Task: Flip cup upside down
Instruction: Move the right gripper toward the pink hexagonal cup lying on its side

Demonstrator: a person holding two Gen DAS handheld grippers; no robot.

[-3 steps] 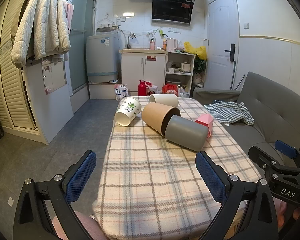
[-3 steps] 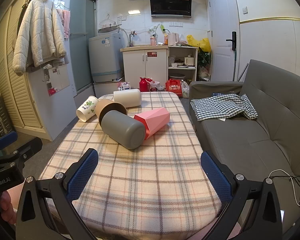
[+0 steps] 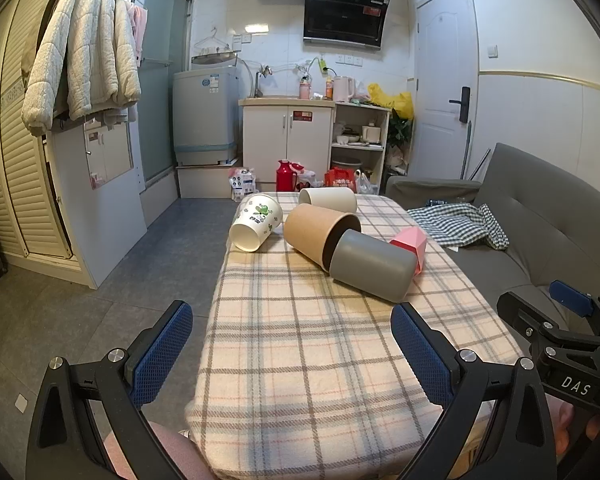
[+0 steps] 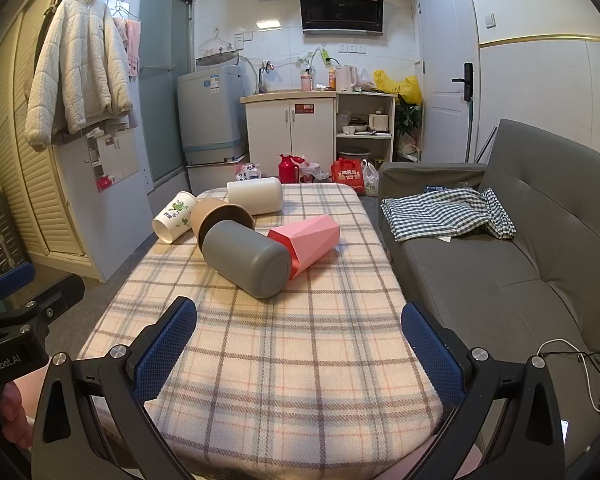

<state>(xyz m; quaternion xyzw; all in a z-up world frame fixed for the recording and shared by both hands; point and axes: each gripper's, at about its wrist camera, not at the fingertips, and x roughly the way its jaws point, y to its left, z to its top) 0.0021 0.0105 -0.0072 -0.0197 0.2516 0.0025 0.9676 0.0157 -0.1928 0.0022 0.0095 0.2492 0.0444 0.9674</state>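
Observation:
Several cups lie on their sides on the plaid table point(image 3: 300, 340): a white paper cup with green print point(image 3: 256, 222) point(image 4: 175, 217), a brown cup point(image 3: 318, 234) point(image 4: 219, 218), a grey cup point(image 3: 372, 266) point(image 4: 247, 258), a pink faceted cup point(image 3: 410, 242) point(image 4: 306, 242) and a cream cup point(image 3: 328, 199) point(image 4: 255, 196). My left gripper point(image 3: 292, 354) is open and empty over the table's near end. My right gripper point(image 4: 298, 350) is open and empty, also near the front edge. Each gripper shows at the other view's edge.
A grey sofa point(image 4: 520, 248) with a checked cloth point(image 4: 448, 212) stands right of the table. Floor drops off left of the table. A washing machine point(image 3: 206, 118), cabinet point(image 3: 288, 144) and bags lie beyond the far end. A white cable point(image 4: 588, 376) lies on the sofa.

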